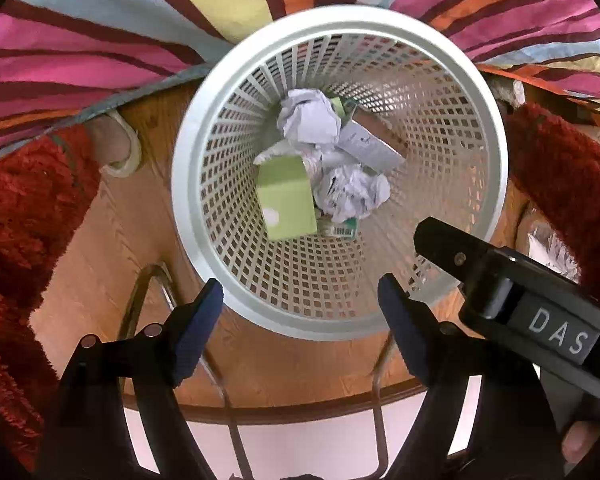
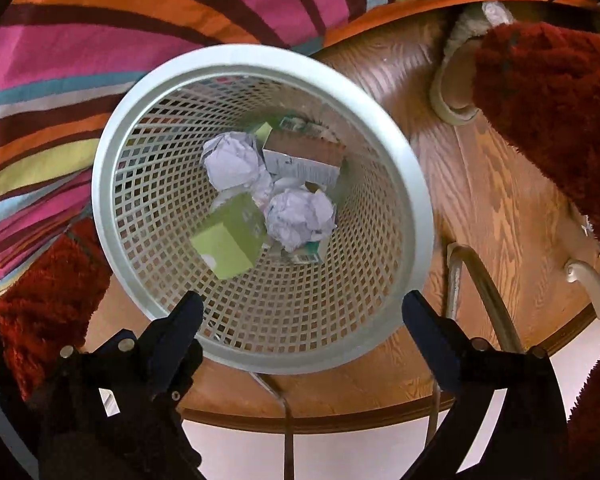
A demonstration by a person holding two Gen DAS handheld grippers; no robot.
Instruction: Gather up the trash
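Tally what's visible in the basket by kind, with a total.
Crumpled paper balls: 2
Green box: 1
Brown-and-white carton: 1
Small barcoded packet, partly buried: 1
Total: 5 visible in the white mesh basket; more may lie underneath.

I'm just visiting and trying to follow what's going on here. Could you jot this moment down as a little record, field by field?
Bin: white mesh wastebasket standing on a wooden floor
Inside the bin: two crumpled paper balls, green box, a brown and white carton, small bits beneath
Left gripper: open, holding nothing, over the near rim
Right gripper: open, holding nothing, over the near rim
Around: striped cloth, red shaggy rug
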